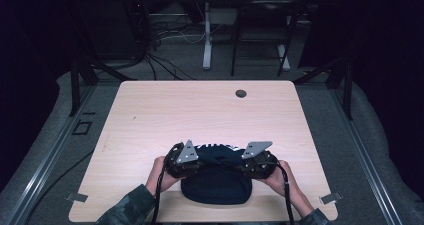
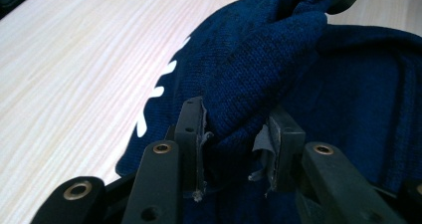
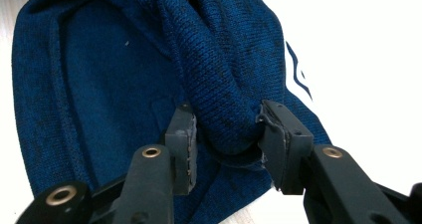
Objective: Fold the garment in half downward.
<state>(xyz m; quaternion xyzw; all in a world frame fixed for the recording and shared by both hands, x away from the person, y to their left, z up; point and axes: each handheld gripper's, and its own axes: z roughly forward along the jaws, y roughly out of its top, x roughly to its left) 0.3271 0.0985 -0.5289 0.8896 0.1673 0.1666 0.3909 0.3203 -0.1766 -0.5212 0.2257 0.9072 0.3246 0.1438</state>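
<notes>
A dark blue knitted hat [image 1: 216, 185] with white lettering lies near the front edge of the wooden table [image 1: 200, 110]. A thick fold of the hat [image 2: 249, 84] is bunched up between the two hands. My left gripper [image 1: 196, 161] is shut on the fold's left end, and in the left gripper view its jaws [image 2: 234, 139] press the knit. My right gripper [image 1: 240, 161] is shut on the right end of the same fold [image 3: 219, 99], with the jaws [image 3: 226, 134] squeezing it. The hat's lower body [image 3: 99, 99] spreads flat on the table under the raised fold.
A round cable hole [image 1: 241, 93] sits near the table's far edge. Beyond the table stand another desk's legs [image 1: 207, 35] and floor cables [image 1: 165, 35]. Metal rails [image 1: 50, 150] run along both sides of the table.
</notes>
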